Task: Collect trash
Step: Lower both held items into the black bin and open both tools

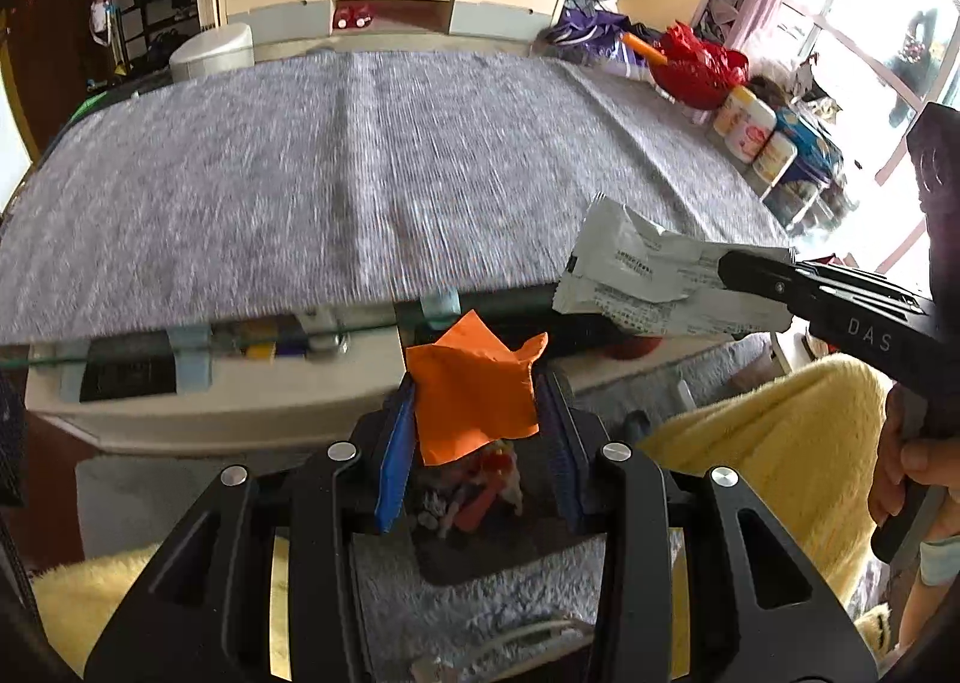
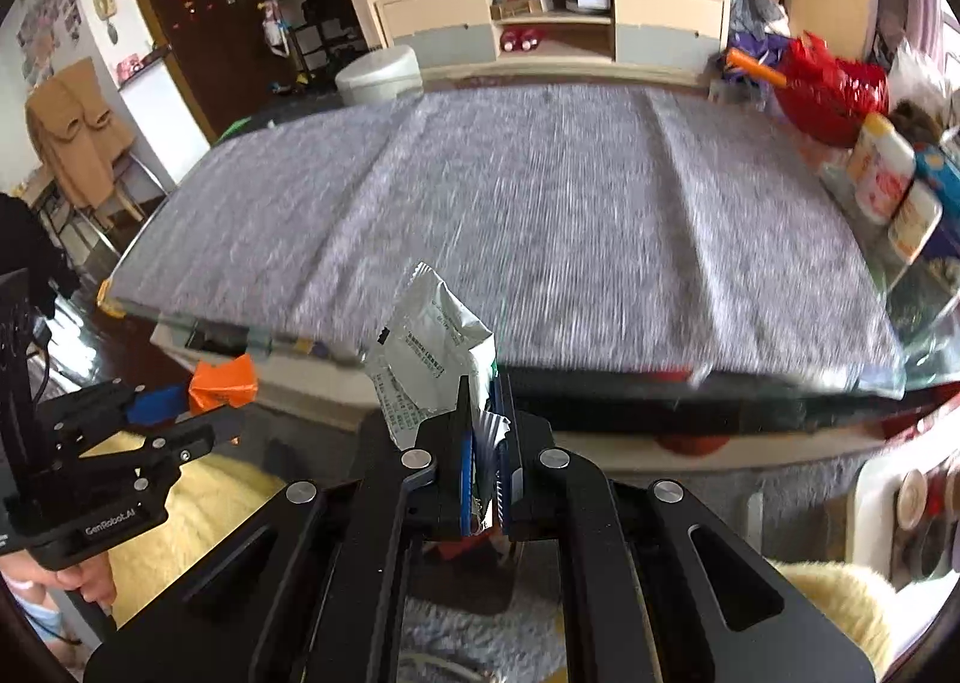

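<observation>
My left gripper (image 1: 474, 413) is shut on a crumpled orange paper (image 1: 474, 389), held in front of the table's near edge; it also shows in the right wrist view (image 2: 223, 382). My right gripper (image 2: 483, 419) is shut on a silver-white printed wrapper (image 2: 429, 359), which sticks up and left of the fingers. In the left wrist view the right gripper (image 1: 756, 278) holds that wrapper (image 1: 648, 275) at the right, level with the table edge. Below my left gripper lies a dark bin (image 1: 480, 527) with mixed scraps in it.
A glass table with a grey cloth (image 1: 360, 173) fills the middle. Bottles and cans (image 1: 756, 131) and a red bag (image 1: 696, 65) stand at its far right. A yellow fluffy blanket (image 1: 762, 443) lies at the near side. A cabinet (image 1: 390, 5) stands behind.
</observation>
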The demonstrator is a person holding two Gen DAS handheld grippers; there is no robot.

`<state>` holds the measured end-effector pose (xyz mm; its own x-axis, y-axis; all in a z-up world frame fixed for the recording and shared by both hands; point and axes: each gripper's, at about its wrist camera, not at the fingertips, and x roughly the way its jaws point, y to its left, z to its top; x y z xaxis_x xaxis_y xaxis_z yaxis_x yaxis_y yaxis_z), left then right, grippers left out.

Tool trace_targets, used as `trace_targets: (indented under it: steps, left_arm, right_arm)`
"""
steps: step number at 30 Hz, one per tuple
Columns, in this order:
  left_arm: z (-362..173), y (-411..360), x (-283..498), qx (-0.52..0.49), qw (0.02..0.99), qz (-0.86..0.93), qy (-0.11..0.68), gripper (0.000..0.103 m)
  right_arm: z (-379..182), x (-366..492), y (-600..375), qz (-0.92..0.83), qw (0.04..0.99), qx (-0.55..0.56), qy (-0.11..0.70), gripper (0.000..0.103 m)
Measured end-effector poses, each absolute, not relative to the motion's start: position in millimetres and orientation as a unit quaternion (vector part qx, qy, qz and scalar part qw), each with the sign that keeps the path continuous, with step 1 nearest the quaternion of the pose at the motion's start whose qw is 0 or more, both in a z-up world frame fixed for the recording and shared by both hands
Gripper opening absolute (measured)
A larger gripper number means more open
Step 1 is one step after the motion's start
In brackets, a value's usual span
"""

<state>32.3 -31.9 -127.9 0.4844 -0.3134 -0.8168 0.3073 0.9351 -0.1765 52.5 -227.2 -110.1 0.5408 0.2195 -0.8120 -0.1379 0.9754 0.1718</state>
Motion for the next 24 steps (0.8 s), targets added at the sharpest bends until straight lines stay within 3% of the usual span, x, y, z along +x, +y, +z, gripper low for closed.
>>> trace_targets:
  steps: [24]
  left_arm:
    - [-255.2, -46.1, 14.0, -0.011, 0.793, -0.184, 0.581, 0.037]
  right_arm:
    - [-251.2, 45.6, -208.0, 0.062, 0.793, 0.071, 0.602, 0.008]
